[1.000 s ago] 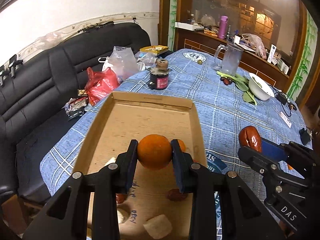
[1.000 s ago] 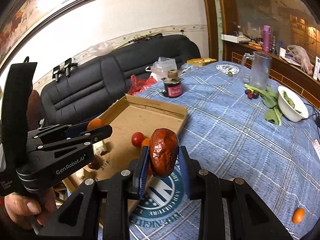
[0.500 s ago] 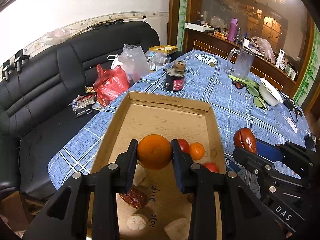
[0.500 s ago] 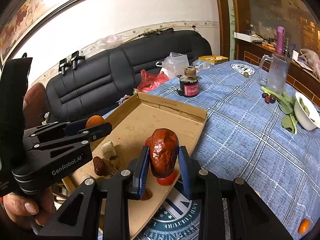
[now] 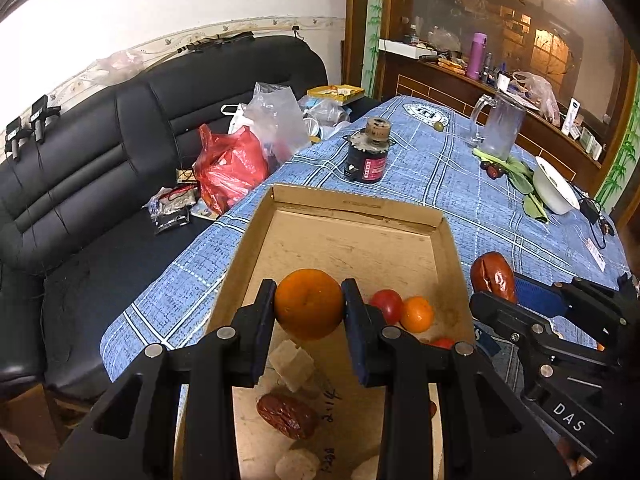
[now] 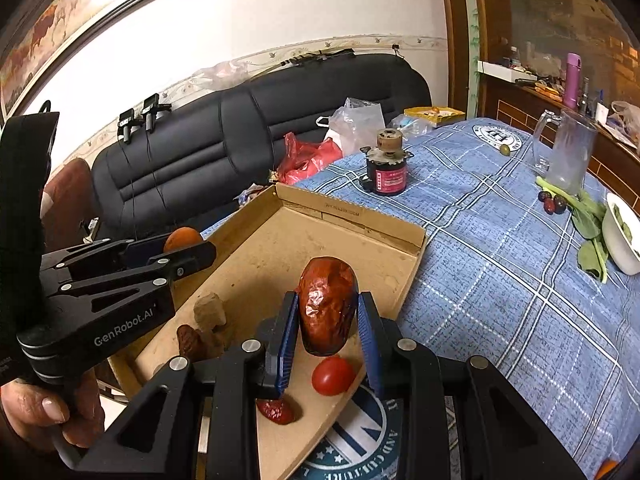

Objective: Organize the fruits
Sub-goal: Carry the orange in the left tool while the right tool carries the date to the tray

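Note:
My left gripper [image 5: 309, 309] is shut on an orange [image 5: 309, 308] and hangs over the shallow cardboard tray [image 5: 352, 210]. My right gripper [image 6: 328, 322] is shut on a large wrinkled red date [image 6: 327, 310], above the tray's near right part [image 6: 352, 216]. In the tray lie a red tomato [image 5: 386, 305], a small orange [image 5: 417, 313], a dark red date [image 5: 286, 416] and pale chunks [image 5: 291, 362]. From the right wrist view a tomato [image 6: 333, 375] lies under the held date. Each gripper shows in the other's view: the right one [image 5: 496, 284], the left one [image 6: 188, 246].
A blue checked cloth covers the table [image 5: 460, 184]. On it stand a black motor-like cylinder [image 5: 367, 156], a glass mug [image 5: 500, 126], a white bowl [image 5: 554, 192] and green leaves [image 5: 520, 172]. A black sofa [image 5: 100, 152] with plastic bags [image 5: 232, 168] is at the left. A hand [image 6: 48, 412] holds the left gripper.
Both grippers have drawn back toward the near end of the tray with their fruits held; more of the tray's contents now show below and ahead of them.

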`<action>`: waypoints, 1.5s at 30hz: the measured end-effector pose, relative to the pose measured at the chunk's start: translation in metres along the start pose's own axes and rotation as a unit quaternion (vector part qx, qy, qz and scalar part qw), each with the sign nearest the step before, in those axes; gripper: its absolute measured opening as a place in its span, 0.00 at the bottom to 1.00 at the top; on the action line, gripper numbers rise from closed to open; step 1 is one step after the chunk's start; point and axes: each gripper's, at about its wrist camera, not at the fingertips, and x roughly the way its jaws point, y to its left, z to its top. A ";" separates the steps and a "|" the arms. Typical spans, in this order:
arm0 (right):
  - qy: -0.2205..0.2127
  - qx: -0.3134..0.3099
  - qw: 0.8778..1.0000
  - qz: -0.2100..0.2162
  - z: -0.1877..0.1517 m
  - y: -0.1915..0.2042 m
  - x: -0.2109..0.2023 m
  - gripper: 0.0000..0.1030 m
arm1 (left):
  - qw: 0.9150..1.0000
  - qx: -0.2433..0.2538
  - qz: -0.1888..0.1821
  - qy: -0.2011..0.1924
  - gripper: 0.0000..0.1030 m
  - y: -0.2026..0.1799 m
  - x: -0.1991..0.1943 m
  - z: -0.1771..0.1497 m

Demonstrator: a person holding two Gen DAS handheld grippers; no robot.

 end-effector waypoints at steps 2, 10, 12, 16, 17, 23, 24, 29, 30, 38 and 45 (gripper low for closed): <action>0.003 -0.003 1.000 0.000 0.004 0.000 0.005 0.28 | 1.000 -0.001 0.000 0.003 0.29 0.001 0.004 0.003; 0.022 -0.007 1.000 -0.005 0.017 -0.005 0.036 0.28 | 1.000 -0.001 -0.003 0.022 0.29 0.005 0.026 0.018; 0.028 -0.008 1.000 -0.008 0.021 -0.007 0.045 0.28 | 1.000 -0.002 -0.005 0.029 0.29 0.007 0.034 0.023; 0.040 -0.007 0.999 -0.012 0.025 -0.012 0.061 0.28 | 0.999 -0.009 -0.010 0.047 0.29 0.010 0.049 0.028; 0.043 -0.006 0.999 -0.013 0.027 -0.014 0.065 0.28 | 0.998 -0.012 -0.010 0.053 0.29 0.011 0.054 0.029; 0.057 -0.003 0.998 -0.015 0.030 -0.020 0.083 0.28 | 0.997 -0.017 -0.008 0.079 0.30 0.012 0.078 0.033; 0.060 -0.002 0.998 -0.015 0.030 -0.021 0.086 0.28 | 0.996 -0.015 -0.005 0.085 0.30 0.010 0.083 0.032; 0.076 -0.002 0.997 -0.017 0.028 -0.026 0.100 0.28 | 0.995 -0.008 -0.003 0.097 0.30 0.004 0.092 0.032; 0.078 -0.002 0.997 -0.017 0.028 -0.026 0.102 0.28 | 0.995 -0.007 -0.002 0.099 0.30 0.003 0.093 0.032; 0.088 -0.007 0.996 -0.015 0.027 -0.025 0.113 0.28 | 0.992 0.003 -0.001 0.124 0.30 0.000 0.108 0.030; 0.097 -0.009 0.995 -0.016 0.025 -0.025 0.121 0.28 | 0.991 0.011 0.002 0.137 0.30 -0.003 0.116 0.027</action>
